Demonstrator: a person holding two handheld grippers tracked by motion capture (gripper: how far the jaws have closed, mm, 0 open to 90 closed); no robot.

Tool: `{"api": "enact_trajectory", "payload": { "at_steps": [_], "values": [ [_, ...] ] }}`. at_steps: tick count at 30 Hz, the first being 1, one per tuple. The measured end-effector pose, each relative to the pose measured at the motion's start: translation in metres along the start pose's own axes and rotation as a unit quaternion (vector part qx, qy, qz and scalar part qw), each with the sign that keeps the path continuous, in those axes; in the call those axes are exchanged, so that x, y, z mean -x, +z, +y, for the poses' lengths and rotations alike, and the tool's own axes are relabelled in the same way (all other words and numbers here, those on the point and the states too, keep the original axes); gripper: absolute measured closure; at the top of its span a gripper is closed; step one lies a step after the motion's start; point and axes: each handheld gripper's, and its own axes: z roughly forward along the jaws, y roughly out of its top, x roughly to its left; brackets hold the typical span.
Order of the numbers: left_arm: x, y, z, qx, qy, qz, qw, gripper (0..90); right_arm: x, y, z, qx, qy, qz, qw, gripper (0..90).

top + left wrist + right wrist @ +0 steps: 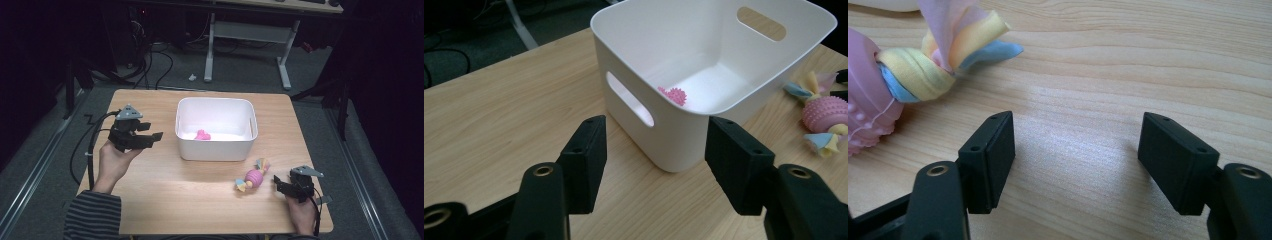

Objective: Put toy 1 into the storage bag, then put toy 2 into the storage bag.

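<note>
A white bin stands on the middle of the wooden table, and a small pink spiky toy lies on its floor. In the left gripper view the bin is just ahead, with the pink toy showing over its rim. My left gripper hovers left of the bin, open, with nothing between its fingers. A pink candy-shaped toy with pastel cloth ends lies in front of the bin. My right gripper rests open just right of it, apart from the toy.
Bare table top lies left of the bin and along the front edge. Beyond the table's far edge are a grey floor, cables and the legs of another desk. A striped sleeve enters at the lower left.
</note>
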Motion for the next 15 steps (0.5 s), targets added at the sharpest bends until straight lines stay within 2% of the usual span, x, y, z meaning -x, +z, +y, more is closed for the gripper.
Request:
{"api": "enact_trajectory", "payload": {
  "at_steps": [9, 15],
  "values": [
    [-0.01, -0.003, -0.022, 0.015, -0.029, 0.007, 0.9994, 41.3, 0.0, 0.0, 0.0, -0.001, 0.001, -0.001, 1.0, 31.3],
    [-0.014, -0.005, -0.038, 0.014, -0.042, 0.008, 0.999, 39.9, 0.0, 0.0, 0.0, 0.0, 0.001, -0.001, 1.0, 31.3]
  ]
}}
